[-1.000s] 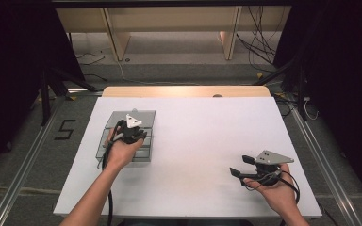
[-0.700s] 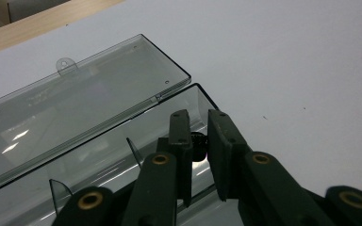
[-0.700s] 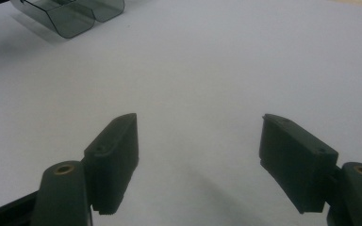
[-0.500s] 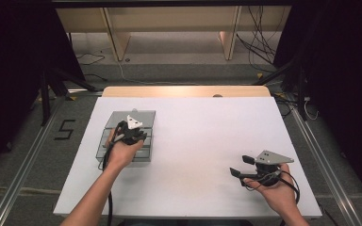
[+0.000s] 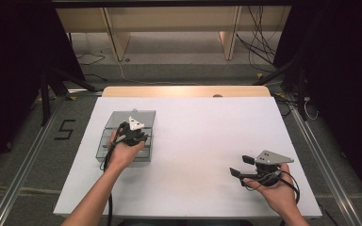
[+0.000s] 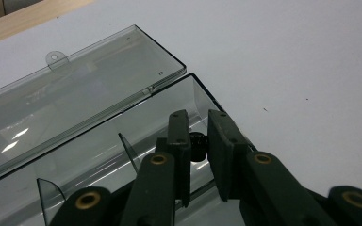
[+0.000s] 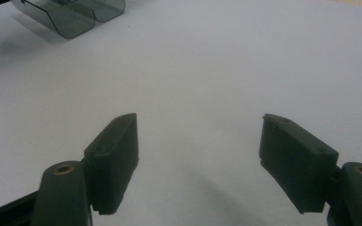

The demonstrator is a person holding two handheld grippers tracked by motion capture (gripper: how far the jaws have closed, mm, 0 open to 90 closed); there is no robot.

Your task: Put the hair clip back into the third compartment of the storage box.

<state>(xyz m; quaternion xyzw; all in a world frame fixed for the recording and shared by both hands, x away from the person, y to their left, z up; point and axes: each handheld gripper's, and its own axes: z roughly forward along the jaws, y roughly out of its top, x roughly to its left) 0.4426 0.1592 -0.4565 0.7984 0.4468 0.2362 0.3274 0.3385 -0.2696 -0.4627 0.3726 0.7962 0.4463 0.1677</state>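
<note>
A clear grey plastic compartment box lies on the left of the white table, its lid folded open flat behind it. My left gripper reaches down into the box's end compartment. Its jaws are almost together around a small black part, which sits between the pads and touches both; they have just been opening slightly. My right gripper is held at the table's near right, well away from the box, with jaws wide apart over bare tabletop.
Thin dividers split the box into compartments. One corner of the box sits far off in the right gripper view. A wooden strip edges the table's far side. Cables lie on the floor behind it.
</note>
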